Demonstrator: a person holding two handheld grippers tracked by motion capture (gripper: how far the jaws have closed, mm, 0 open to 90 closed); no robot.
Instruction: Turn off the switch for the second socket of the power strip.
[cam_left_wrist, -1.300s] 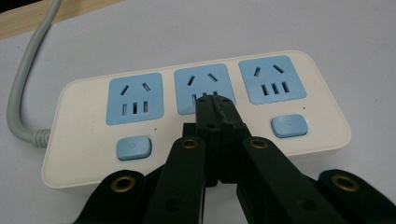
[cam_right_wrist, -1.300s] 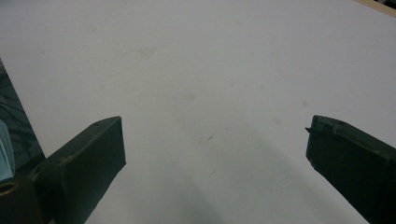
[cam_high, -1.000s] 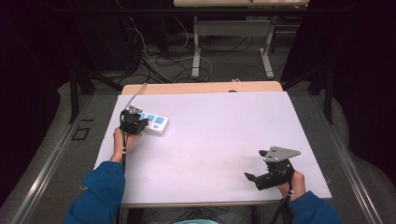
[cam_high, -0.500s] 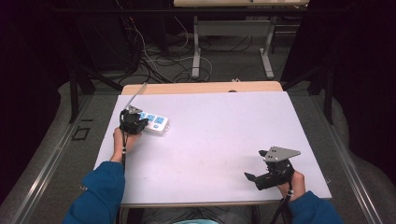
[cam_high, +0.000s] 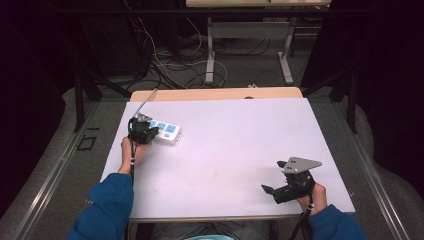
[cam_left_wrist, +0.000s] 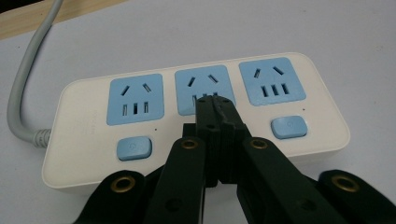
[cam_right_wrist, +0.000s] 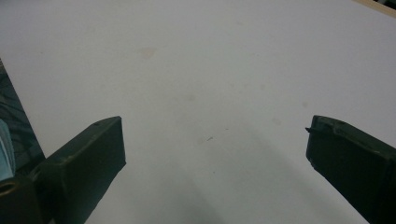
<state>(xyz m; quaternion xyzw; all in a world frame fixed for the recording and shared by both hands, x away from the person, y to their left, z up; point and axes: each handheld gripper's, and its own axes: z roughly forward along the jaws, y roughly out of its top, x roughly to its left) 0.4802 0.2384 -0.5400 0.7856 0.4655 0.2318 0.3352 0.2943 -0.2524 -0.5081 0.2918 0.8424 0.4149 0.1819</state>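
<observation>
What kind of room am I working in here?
Probably a lab or recording workroom, not a home: a plain white table bearing just a power strip, loose cables tangled on the floor behind it, and dark curtains along the sides.

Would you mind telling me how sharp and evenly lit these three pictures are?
High view: bright table, dark surroundings. Left gripper view: power strip sharp, evenly lit, the closed left gripper over it. Right gripper view: right gripper blurred, soft shadows on the tabletop.
</observation>
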